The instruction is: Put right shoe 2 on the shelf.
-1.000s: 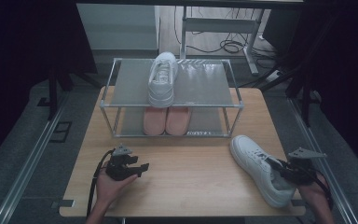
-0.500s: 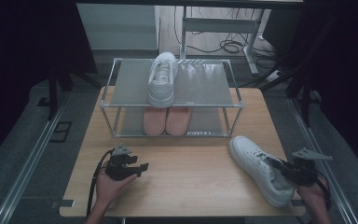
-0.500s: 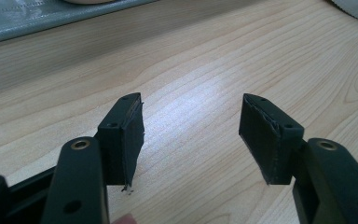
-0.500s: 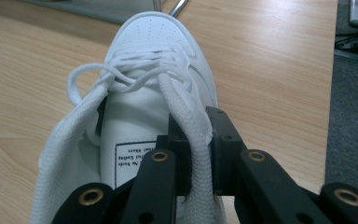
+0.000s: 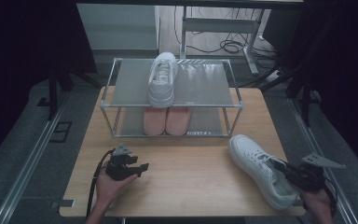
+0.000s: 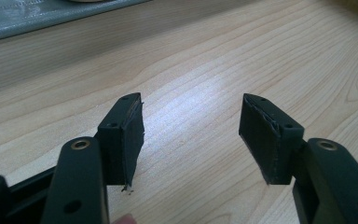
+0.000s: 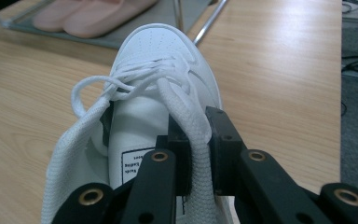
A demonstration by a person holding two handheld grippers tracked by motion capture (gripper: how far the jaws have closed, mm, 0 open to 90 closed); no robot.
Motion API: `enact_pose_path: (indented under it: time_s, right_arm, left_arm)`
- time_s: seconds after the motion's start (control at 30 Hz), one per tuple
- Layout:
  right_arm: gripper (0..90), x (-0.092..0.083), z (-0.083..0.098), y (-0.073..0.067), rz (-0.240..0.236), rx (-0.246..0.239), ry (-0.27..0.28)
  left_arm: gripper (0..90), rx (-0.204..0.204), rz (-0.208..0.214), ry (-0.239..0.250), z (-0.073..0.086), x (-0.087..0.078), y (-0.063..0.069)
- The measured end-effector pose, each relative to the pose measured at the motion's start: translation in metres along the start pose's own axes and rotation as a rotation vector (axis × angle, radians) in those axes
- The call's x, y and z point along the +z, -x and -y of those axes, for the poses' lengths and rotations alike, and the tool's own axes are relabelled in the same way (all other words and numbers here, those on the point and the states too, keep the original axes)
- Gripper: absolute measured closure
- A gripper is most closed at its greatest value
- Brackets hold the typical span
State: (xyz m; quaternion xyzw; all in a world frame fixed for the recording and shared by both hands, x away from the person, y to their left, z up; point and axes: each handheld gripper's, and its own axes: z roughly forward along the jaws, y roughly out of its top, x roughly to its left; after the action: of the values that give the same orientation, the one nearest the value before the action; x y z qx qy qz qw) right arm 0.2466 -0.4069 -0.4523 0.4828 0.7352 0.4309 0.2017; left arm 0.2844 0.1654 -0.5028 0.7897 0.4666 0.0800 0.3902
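Right gripper (image 7: 198, 140) pinches the white shoe (image 5: 261, 168); left gripper (image 5: 129, 166) rests, jaws apart.
The thin edge could slip out, and the shoe would drop.

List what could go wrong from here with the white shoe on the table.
1. The right tool pinches only the collar edge of the white shoe, so the soft edge may slip out when lifted.
2. Held at one side, the shoe may tilt and swing, and its loose laces could snag on the rack.
3. The top shelf already carries another white shoe, which a clumsy placement might knock.
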Motion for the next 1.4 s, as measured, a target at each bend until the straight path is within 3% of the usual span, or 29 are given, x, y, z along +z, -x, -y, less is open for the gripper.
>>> enact_pose_path:
  time_s: [0.43, 0.93, 1.4]
  right_arm:
    - [81.0, -0.014, -0.011, -0.027, -0.048, -0.003, 0.071]
    - [80.9, -0.01, -0.029, -0.053, -0.122, -0.029, 0.122]
    - [80.9, -0.004, -0.045, -0.072, -0.163, -0.049, 0.154]
  left_arm:
    - [39.8, -0.003, 0.003, 0.003, 0.0, -0.001, -0.001]
    - [39.8, 0.001, 0.003, 0.0, 0.0, 0.0, -0.001]
    - [39.8, -0.004, 0.002, 0.001, 0.0, -0.001, -0.002]
